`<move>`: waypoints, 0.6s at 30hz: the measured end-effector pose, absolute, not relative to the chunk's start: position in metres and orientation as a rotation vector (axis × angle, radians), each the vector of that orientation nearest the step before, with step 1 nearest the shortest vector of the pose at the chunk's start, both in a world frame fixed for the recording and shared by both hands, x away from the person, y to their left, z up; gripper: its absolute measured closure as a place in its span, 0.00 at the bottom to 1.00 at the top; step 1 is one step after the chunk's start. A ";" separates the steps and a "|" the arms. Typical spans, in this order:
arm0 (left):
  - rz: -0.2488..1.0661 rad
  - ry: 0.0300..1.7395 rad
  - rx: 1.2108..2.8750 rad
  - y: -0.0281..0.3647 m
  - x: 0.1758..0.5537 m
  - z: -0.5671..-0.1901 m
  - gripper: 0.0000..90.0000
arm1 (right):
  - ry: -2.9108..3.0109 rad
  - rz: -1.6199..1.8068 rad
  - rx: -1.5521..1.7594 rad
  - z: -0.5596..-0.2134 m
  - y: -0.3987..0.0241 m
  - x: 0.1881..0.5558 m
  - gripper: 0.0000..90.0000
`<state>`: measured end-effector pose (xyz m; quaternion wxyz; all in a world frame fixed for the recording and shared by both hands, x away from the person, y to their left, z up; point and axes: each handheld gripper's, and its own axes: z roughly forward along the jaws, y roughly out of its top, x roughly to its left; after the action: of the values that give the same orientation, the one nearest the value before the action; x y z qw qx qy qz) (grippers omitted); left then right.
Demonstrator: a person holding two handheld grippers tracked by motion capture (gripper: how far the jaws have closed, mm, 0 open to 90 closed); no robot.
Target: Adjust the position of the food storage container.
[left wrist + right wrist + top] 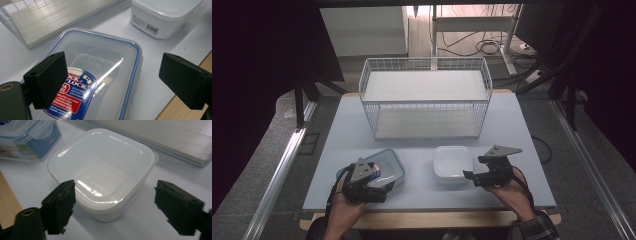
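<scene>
the left hand-held gripper [112,85] hangs just above the clear lock-top container [100,75], its jaws spread wide with nothing between the pads — one jaw sits over the blue and red label [75,97], the other out past the lid's blue-sealed edge, above the counter [160,75]. the right hand-held gripper [113,207] is likewise spread, jaws standing either side of the near corner of the white square container [102,170] without touching it. in the high view both containers lie on the near part of the counter, the clear one at the left under the left hand-held gripper [372,187], the white one [452,162] just beside the right hand-held gripper [472,175], and the white wire basket [427,97] stands behind them, well apart. both tubs look like stiff, light plastic with glossy lids, so likely slippery under the pads; i would take each across its side walls below the lid rim, since a pinch on the lid alone might pop it or slide. the clear tub seems empty through its lid. what the white one holds i cannot tell, as its lid is only milky. the basket holds nothing but its pale slatted floor.
</scene>
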<state>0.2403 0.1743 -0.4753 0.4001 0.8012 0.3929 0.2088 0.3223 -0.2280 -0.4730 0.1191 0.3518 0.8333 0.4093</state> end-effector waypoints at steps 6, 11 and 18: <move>0.542 0.998 2.016 0.178 0.239 -0.473 0.09 | 2.452 1.160 1.002 -0.469 -0.222 0.324 0.36; 0.554 1.019 1.999 0.182 0.238 -0.471 0.10 | 2.499 1.144 0.959 -0.465 -0.211 0.328 0.44; 0.556 1.030 2.004 0.184 0.238 -0.471 0.10 | 2.582 1.114 0.869 -0.459 -0.187 0.335 0.61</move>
<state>0.2380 0.1842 -0.4713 0.3990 0.7918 0.4068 0.2198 0.3353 -0.1870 -0.4590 0.0991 0.2938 0.8729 0.3768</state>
